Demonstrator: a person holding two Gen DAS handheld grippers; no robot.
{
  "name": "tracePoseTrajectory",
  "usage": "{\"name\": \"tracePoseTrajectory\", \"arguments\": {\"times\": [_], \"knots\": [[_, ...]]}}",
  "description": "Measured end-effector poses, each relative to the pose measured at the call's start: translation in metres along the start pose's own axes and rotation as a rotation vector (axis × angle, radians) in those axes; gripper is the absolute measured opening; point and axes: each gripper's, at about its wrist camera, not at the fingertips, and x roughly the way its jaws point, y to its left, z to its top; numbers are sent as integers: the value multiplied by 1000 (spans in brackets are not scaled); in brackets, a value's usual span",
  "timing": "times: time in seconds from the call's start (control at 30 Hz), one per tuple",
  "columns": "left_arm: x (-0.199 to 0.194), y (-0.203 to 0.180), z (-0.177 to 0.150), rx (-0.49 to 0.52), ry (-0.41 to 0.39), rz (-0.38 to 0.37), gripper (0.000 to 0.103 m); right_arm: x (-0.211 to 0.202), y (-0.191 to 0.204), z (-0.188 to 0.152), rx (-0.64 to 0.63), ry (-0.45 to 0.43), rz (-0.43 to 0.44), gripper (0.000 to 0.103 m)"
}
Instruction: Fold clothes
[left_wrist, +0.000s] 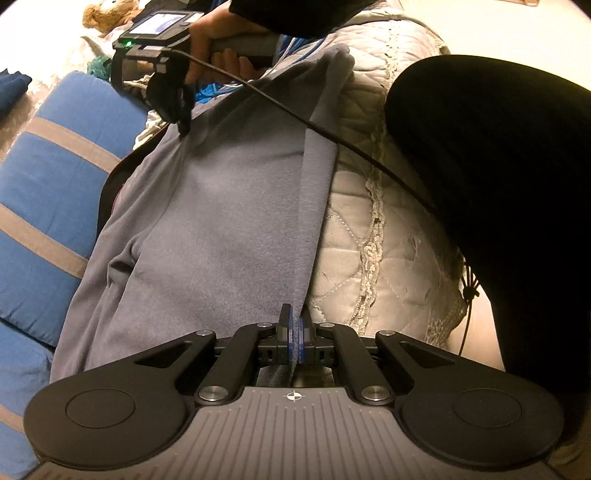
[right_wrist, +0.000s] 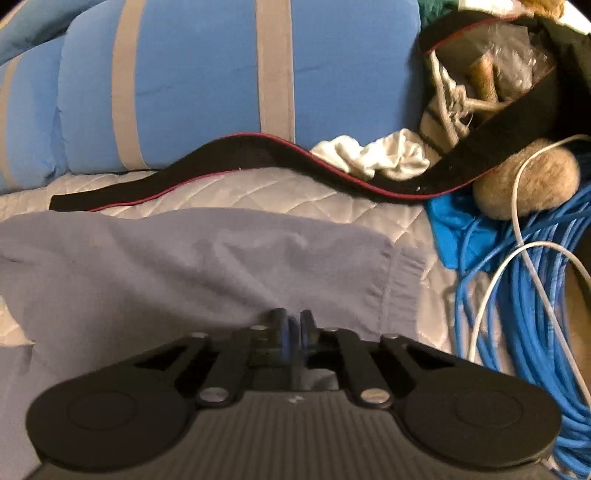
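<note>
Risk: left gripper (left_wrist: 294, 341) clamped on thin edge of sweater (left_wrist: 221, 221), bottom centre of left view; pull could slip knit from pads. Right gripper (right_wrist: 294, 334) narrow, small gap between pads, tips at fabric near cuff (right_wrist: 400, 277); whether fabric is pinched, cannot tell. Closing there may catch one layer only, or snag quilt (right_wrist: 258, 192). Blue cables (right_wrist: 517, 295), right of frame, close to cuff, could tangle. Sweater fills centre of both views: soft grey-blue fleecy knit, ribbed cuff, limp. Quilt pale, stitched diamonds. Pillow (right_wrist: 184, 74) blue, grey stripes.
</note>
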Motion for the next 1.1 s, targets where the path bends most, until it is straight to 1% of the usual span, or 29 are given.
{"name": "tracePoseTrajectory", "arguments": {"times": [0.03,0.07,0.13,0.23,0.3,0.4,0.43,0.5,0.6,0.67,0.73,0.8,0.87,0.93,1.0,1.07,1.1], "knots": [[1,1,0,2,-1,2,2,-9,1,-1,-11,-13,-4,58],[0,0,0,2,-3,6,2,-21,2,-3,-35,-30,-10,68],[0,0,-1,0,-8,12,2,-45,3,-9,-121,-48,-27,73],[-1,-1,-3,4,-18,20,2,-80,-2,-27,-282,-40,-76,76],[-2,0,-4,2,-21,22,3,-100,-7,-46,-393,-25,-118,78],[-3,1,-3,-1,-20,26,3,-128,-17,-79,-559,11,-184,79],[-4,0,-3,-1,-19,28,3,-134,-19,-92,-606,29,-197,79],[-5,0,-3,1,-20,33,3,-142,-20,-118,-683,64,-193,78],[-7,1,-4,0,-24,34,3,-149,-13,-158,-831,93,-177,76],[-8,2,-5,2,-29,27,3,-149,-5,-179,-934,103,-185,73],[-7,3,-6,-2,-28,20,3,-143,2,-197,-1046,113,-218,73],[-6,4,-6,-8,-27,17,3,-137,9,-212,-1161,112,-269,72],[-6,4,-6,-12,-28,18,3,-133,16,-223,-1244,128,-275,71],[-6,4,-7,-21,-29,16,3,-131,21,-231,-1309,90,-310,71],[-6,6,-8,-32,-31,11,3,-128,24,-238,-1367,56,-348,62],[-7,6,-9,-35,-32,9,3,-126,28,-239,-1387,78,-348,8],[-7,6,-9,-36,-33,9,3,-127,28,-237,-1378,94,-342,8]]}}
